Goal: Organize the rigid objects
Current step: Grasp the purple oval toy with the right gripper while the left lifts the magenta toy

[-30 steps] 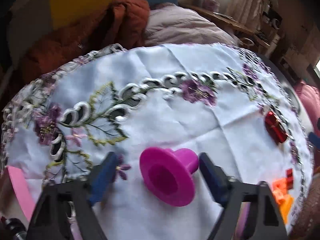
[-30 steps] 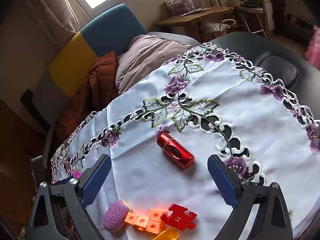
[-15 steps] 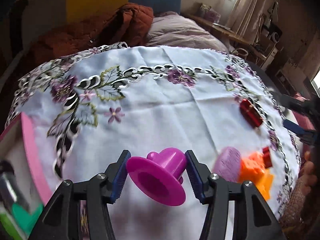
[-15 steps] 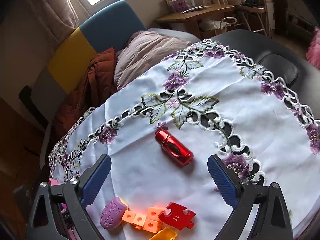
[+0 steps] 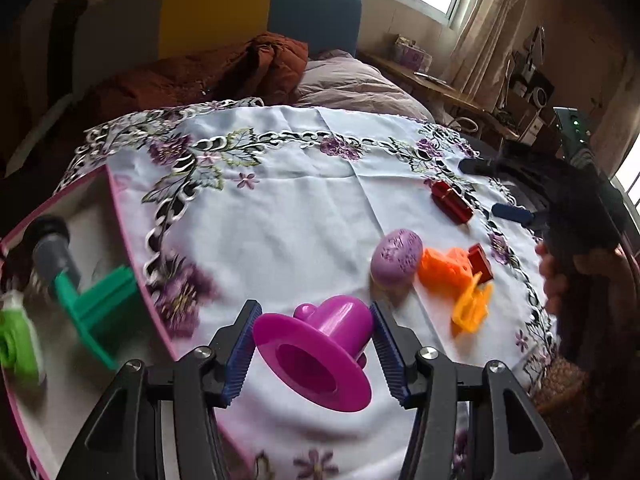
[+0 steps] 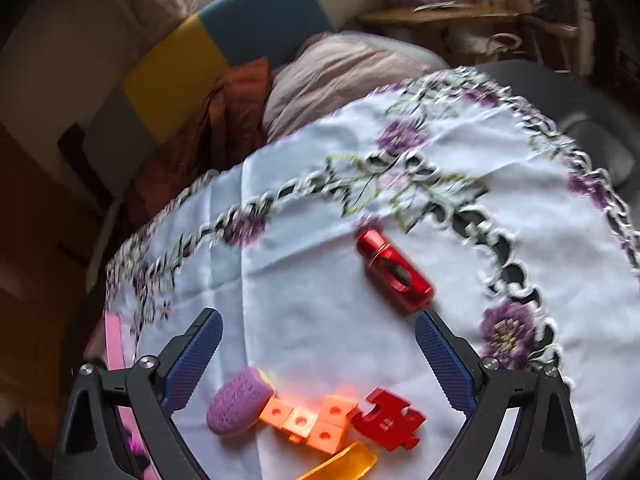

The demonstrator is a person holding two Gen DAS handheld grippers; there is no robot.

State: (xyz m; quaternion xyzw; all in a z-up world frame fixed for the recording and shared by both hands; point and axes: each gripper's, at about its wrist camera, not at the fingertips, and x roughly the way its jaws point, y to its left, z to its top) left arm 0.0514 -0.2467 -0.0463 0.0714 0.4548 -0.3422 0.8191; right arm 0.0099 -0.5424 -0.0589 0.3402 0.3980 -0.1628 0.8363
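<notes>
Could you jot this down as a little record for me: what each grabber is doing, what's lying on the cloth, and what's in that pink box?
left gripper: shut on the magenta plastic funnel-shaped piece
right gripper: open, holding nothing
on the embroidered white tablecloth: shiny red metal cylinder, lilac oval block, orange cube blocks, red puzzle piece, yellow piece
pink-rimmed box: green plastic parts, grey tube

I see a magenta funnel-shaped piece [image 5: 316, 354] between my left tool's [image 5: 314, 354] ribbed blue pads [image 5: 390, 354]. The white cloth [image 5: 296, 216] carries purple flowers and green leaves in a cutwork border. On it lie a lilac block [image 6: 240, 404], orange cubes [image 6: 308, 424], a red puzzle piece [image 6: 388, 424] and a glossy red cylinder [image 6: 394, 270]. The tray [image 5: 128, 240] has a pink rim.
</notes>
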